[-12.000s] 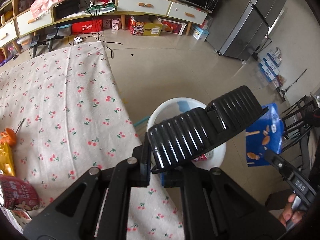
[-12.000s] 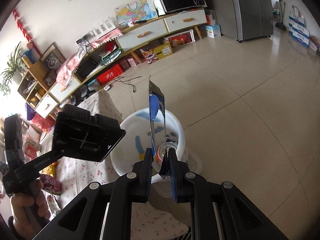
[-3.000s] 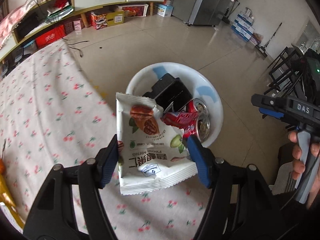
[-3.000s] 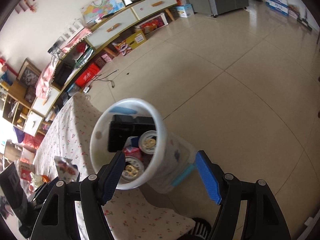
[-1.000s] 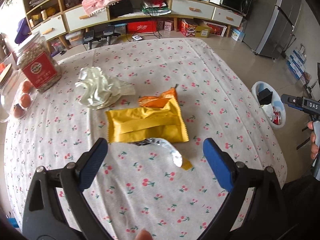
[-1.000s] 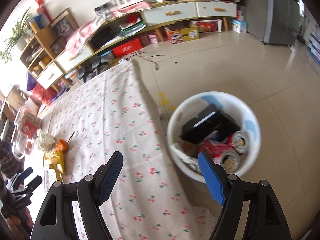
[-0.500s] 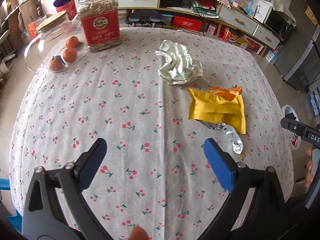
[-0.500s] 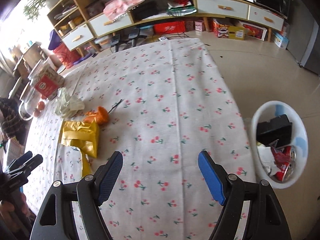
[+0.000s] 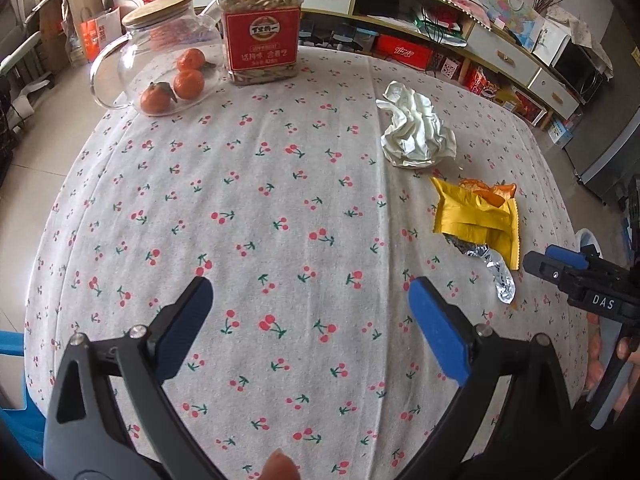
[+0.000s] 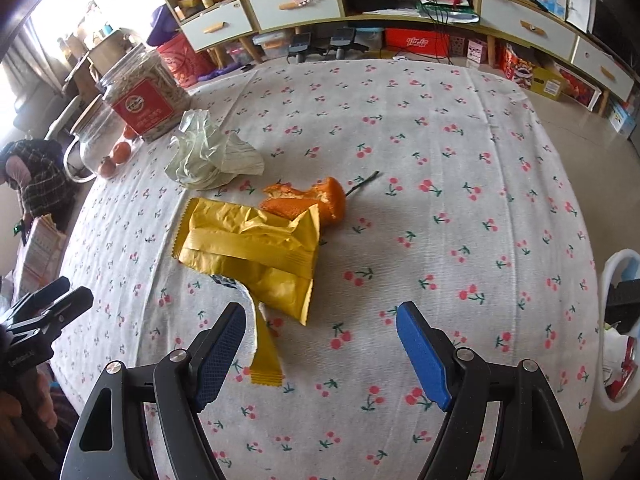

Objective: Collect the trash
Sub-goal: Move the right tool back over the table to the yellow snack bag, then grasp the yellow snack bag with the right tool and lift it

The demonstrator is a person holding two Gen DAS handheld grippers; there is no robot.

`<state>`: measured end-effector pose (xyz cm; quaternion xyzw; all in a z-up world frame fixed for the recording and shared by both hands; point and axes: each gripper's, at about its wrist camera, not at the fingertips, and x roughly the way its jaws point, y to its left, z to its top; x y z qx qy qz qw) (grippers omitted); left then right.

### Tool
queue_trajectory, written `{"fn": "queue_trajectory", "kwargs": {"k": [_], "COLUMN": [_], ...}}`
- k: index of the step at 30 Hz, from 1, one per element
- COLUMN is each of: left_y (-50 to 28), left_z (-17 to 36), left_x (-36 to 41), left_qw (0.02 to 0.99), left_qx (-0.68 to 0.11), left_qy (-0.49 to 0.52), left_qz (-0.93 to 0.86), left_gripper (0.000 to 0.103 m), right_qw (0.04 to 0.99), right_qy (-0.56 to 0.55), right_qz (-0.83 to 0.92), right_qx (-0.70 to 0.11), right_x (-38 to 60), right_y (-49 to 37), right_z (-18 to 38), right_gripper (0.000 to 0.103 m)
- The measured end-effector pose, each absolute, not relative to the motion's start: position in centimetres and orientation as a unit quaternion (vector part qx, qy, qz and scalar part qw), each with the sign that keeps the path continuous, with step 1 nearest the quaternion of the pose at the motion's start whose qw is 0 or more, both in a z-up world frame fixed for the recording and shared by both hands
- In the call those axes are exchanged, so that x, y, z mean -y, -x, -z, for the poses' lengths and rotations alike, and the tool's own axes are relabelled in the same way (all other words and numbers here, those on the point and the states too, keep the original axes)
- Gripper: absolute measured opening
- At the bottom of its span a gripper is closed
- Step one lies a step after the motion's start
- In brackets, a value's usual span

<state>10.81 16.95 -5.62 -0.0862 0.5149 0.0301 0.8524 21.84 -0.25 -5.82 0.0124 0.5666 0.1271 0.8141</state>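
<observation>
On the cherry-print tablecloth (image 9: 280, 184) lies a torn yellow snack wrapper (image 10: 256, 248) (image 9: 476, 220) with a silver foil strip (image 9: 492, 268) hanging from it. Orange peel (image 10: 316, 200) (image 9: 490, 194) sits at its far edge, and a crumpled white tissue (image 10: 208, 156) (image 9: 416, 136) lies beyond. My right gripper (image 10: 320, 352) hovers open just in front of the wrapper, nothing between its blue pads. My left gripper (image 9: 308, 328) is open over bare cloth, left of the wrapper. The white trash bin (image 10: 616, 328) stands off the table's right edge.
A red-labelled jar of seeds (image 9: 260, 28) and a glass pot holding tangerines (image 9: 160, 68) stand at the table's far corner. Low cabinets and shelves (image 10: 360, 4) line the wall behind. A hand (image 9: 628, 352) holds the right gripper's handle at the table's right edge.
Both grippers have swung from the bin back over the table. The right one now faces the yellow wrapper close up; the left view has shifted left and rolled, with the jar now in front.
</observation>
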Motion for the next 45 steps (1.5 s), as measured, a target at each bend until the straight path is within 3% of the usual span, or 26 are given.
{"fn": "queue_trajectory", "kwargs": {"k": [18, 19, 21, 24, 45], "left_y": [-10.9, -10.9, -10.9, -11.0, -18.3], "left_z": [6.1, 6.1, 6.0, 6.1, 6.3], "left_x": [-17.4, -17.3, -17.3, -17.2, -10.4], "left_qw": [0.848, 0.849, 0.850, 0.852, 0.897], "left_qx": [-0.521, -0.521, -0.519, -0.516, -0.436], "left_qy": [0.088, 0.088, 0.086, 0.083, 0.047], "left_qz": [-0.034, -0.034, -0.034, -0.035, 0.047], "left_gripper": [0.098, 0.098, 0.098, 0.098, 0.098], "right_qw": [0.824, 0.825, 0.828, 0.829, 0.864], "right_qy": [0.038, 0.038, 0.037, 0.028, -0.034], "right_qz": [-0.161, -0.163, -0.167, -0.173, -0.111], "right_qx": [-0.542, -0.539, -0.533, -0.531, -0.490], "right_x": [-4.4, -4.5, -4.6, -4.2, 8.1], "right_y": [-23.7, -23.7, -23.7, -23.5, -20.2], "right_z": [9.1, 9.1, 9.1, 8.8, 2.9], "right_gripper": [0.079, 0.078, 0.062, 0.059, 0.057]}}
